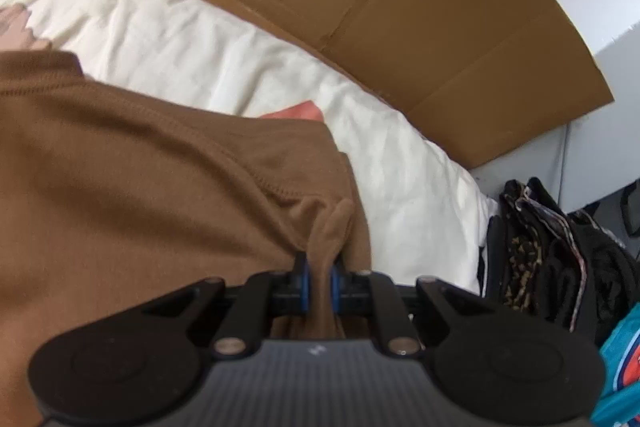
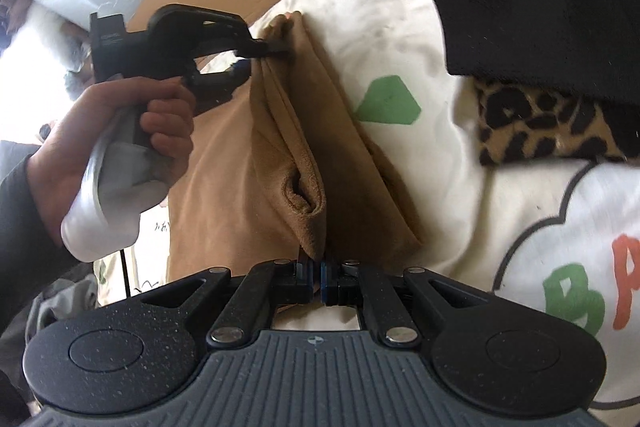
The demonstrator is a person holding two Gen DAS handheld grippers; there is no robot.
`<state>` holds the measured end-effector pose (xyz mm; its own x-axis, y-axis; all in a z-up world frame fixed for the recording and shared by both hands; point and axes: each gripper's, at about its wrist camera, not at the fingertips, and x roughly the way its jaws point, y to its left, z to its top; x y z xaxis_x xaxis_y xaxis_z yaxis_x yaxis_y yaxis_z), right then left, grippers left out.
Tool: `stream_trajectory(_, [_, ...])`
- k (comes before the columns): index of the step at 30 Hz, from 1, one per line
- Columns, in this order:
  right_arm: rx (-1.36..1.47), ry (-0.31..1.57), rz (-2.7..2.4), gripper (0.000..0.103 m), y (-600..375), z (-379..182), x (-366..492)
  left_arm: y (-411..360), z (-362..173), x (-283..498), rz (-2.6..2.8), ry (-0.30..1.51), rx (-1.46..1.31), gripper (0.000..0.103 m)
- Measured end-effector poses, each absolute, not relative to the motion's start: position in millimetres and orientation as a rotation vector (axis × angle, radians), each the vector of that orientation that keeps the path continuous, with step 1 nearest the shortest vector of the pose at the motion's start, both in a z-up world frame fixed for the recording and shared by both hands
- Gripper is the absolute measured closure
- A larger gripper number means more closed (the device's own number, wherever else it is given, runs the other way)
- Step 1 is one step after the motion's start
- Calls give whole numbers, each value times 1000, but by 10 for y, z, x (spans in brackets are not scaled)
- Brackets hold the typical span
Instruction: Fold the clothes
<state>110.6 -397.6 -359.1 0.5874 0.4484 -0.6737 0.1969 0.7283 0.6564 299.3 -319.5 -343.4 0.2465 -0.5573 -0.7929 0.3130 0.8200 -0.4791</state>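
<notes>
1. The right gripper [image 2: 320, 277] pointed steeply down, its jaws clenched on a fold of the brown garment [image 2: 304, 163].
2. The left gripper [image 1: 319, 281], in a bare hand [image 2: 132, 131], pinched the garment's far edge.
3. The garment lay across the white bed sheet [image 1: 208, 39].
4. Flattened cardboard [image 1: 400, 7] lay beyond.

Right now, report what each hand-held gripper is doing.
Left hand-held gripper: closed on a bunched fold of the brown garment.
Right hand-held gripper: closed on another edge of it.
</notes>
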Motion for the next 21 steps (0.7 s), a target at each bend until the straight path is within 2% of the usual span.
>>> stream_trajectory(10, [786, 928, 194, 103, -3976, -3604, 1056, -3206, -3360, 2936, -588, 1172, -258, 93])
stream_trajectory(21, [867, 927, 158, 103, -4055, -3873, 1095, -3392, -3419, 2927, -583, 1171, -189, 93])
